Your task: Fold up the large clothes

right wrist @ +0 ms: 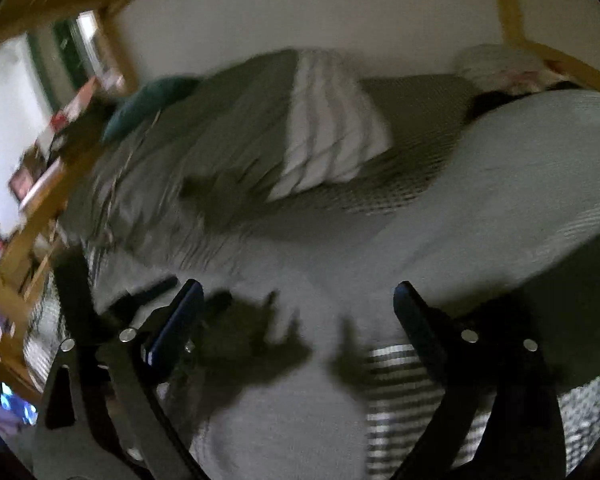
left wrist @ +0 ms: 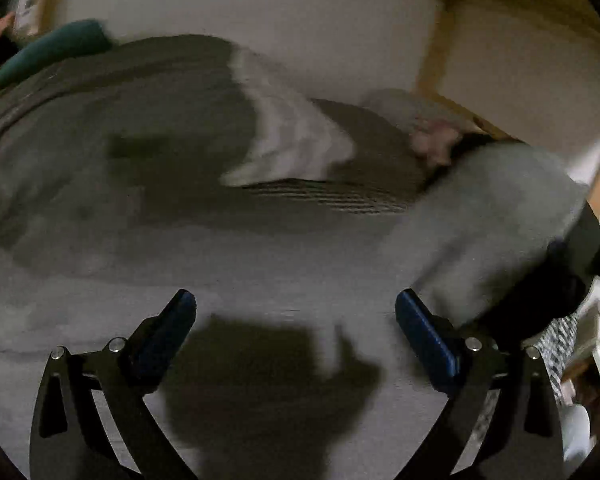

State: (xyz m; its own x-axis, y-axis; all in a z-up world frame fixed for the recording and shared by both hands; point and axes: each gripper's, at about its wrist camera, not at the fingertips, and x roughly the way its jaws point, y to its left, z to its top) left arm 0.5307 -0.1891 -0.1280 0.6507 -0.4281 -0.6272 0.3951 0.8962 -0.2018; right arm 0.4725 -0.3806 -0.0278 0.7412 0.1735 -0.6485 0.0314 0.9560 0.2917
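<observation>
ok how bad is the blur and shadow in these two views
Left wrist view: motion-smeared throughout, dim, the left tool casting a dark shadow on the grey garment; the striped white cloth is streaked. Right wrist view: blurrier still, worst at the left edge; the right tool stands open over double shadows; fisheye bends the wooden frame.

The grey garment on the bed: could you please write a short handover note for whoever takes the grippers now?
Left gripper: open, nothing between its blue pads, above the cloth.
Right gripper: open, also empty.
The large light grey garment lies spread on the bed in front of both grippers; frames are blurred, so its folds cannot be told.
A folded white-and-grey striped cloth sits further back on the olive bedspread.
Done: unclear, neither gripper holds anything.
Left: take hold of the grey garment and fold it.
</observation>
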